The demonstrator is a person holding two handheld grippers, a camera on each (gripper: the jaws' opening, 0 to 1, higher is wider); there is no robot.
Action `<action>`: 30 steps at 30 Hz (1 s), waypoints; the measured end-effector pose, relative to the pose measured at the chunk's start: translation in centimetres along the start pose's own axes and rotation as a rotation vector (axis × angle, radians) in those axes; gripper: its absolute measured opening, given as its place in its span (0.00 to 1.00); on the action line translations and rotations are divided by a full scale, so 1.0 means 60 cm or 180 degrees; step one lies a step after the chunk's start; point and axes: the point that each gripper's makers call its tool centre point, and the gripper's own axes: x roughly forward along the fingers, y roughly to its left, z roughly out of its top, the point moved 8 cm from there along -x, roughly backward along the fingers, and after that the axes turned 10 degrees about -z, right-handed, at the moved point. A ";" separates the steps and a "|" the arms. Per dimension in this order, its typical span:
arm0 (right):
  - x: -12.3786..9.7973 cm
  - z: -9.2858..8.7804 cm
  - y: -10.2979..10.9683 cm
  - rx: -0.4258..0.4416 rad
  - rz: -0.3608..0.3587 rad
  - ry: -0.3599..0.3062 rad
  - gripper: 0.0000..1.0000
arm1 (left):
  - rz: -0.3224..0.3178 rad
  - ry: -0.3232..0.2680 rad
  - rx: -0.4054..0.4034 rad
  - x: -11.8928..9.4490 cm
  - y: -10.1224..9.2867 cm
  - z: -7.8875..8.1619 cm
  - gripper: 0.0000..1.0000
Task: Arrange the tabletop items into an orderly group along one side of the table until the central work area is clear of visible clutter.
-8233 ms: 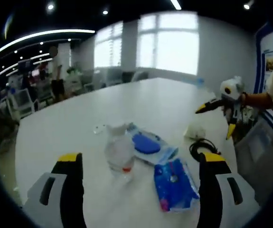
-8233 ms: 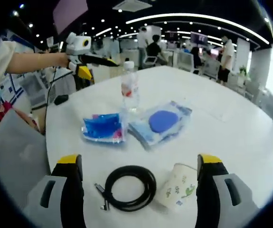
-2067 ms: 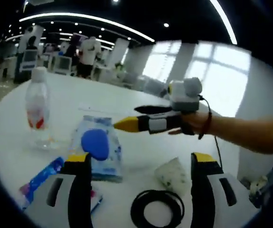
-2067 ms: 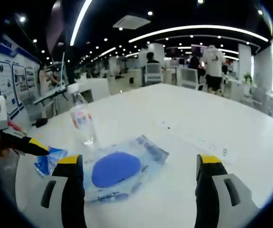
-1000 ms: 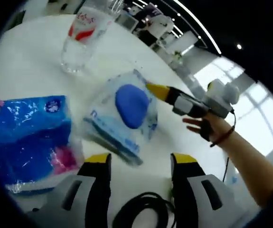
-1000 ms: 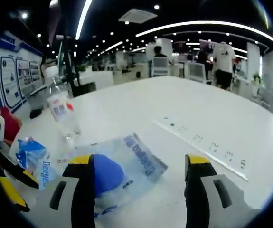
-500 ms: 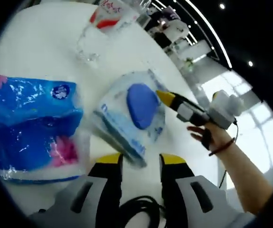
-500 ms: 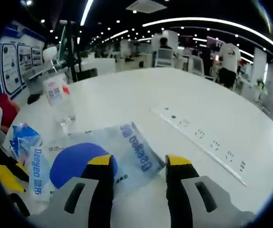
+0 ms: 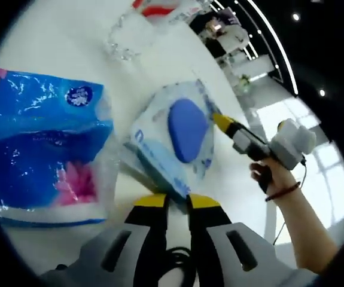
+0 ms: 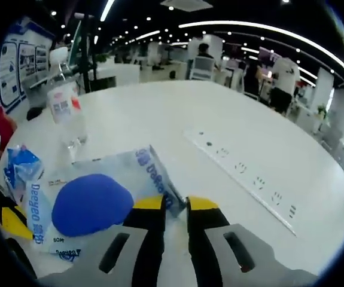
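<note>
A clear plastic packet (image 9: 183, 128) with a blue oval pad inside lies on the white table (image 9: 52, 66). My left gripper (image 9: 174, 200) is shut on its near corner. My right gripper (image 9: 218, 119), held by a hand, pinches the opposite corner. In the right gripper view my right gripper (image 10: 174, 204) is shut on a corner of the packet (image 10: 94, 203), and the left gripper's yellow tips (image 10: 13, 226) meet the packet at the lower left.
A blue tissue pack (image 9: 40, 149) lies beside the packet, also in the right gripper view (image 10: 19, 170). A water bottle (image 10: 64, 110) stands beyond it. A black cable (image 9: 177, 266) lies under my left jaws. A recessed socket strip (image 10: 243, 170) crosses the table (image 10: 160, 107).
Both grippers have closed from wide open onto opposite corners of the clear packet. The left camera moved in over the tissue pack and packet.
</note>
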 end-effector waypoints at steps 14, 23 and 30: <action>-0.019 -0.001 0.002 -0.0030 0.0074 0.0080 0.02 | -0.0015 0.0023 0.0228 -0.014 0.007 0.032 0.00; -0.050 -0.002 -0.004 0.0020 0.0020 0.0142 0.01 | 0.0036 -0.0027 0.0346 -0.028 0.012 0.052 0.00; -0.083 -0.003 -0.005 0.0076 -0.0049 0.0133 0.01 | 0.0033 -0.0043 0.0382 -0.035 0.011 0.061 0.00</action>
